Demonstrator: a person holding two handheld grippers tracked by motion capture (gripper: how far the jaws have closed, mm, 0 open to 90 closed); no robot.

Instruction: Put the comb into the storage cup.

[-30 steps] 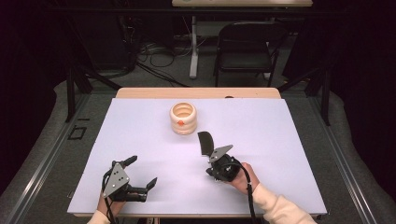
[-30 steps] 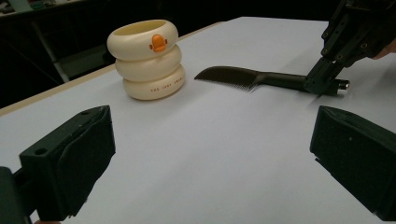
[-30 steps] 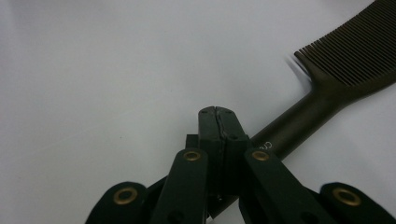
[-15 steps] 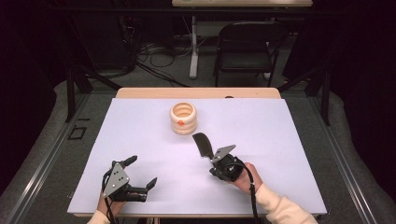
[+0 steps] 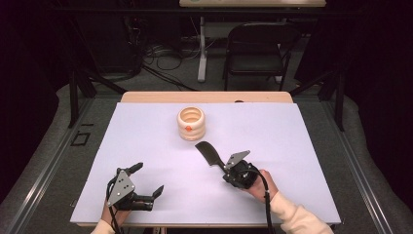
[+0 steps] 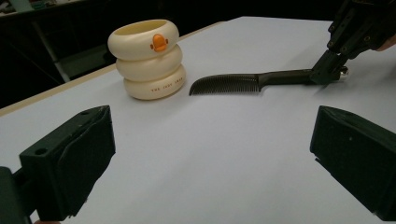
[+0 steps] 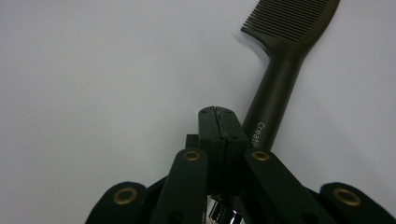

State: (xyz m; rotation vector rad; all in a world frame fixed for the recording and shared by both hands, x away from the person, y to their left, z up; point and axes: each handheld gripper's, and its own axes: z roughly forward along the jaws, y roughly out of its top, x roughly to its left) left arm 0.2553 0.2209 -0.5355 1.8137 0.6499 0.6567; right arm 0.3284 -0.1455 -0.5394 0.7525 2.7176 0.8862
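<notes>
Two grippers work above the white table (image 5: 302, 146). Right gripper (image 5: 225, 167) has its jaws pressed together on the handle end of the black comb (image 5: 208, 152), which angles toward the cream ringed holder (image 5: 191, 124) nearby. Left gripper (image 5: 147, 179) sits near the table's front edge, jaws spread wide, gripping nothing.

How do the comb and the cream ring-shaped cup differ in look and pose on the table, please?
The comb is black, thin and long, while the cream cup is pale, round and stacked in three rings. The comb runs low along the white table; the cup stands upright. The right gripper is shut on the comb's handle; the cup stands free. Both are over the same table.
</notes>
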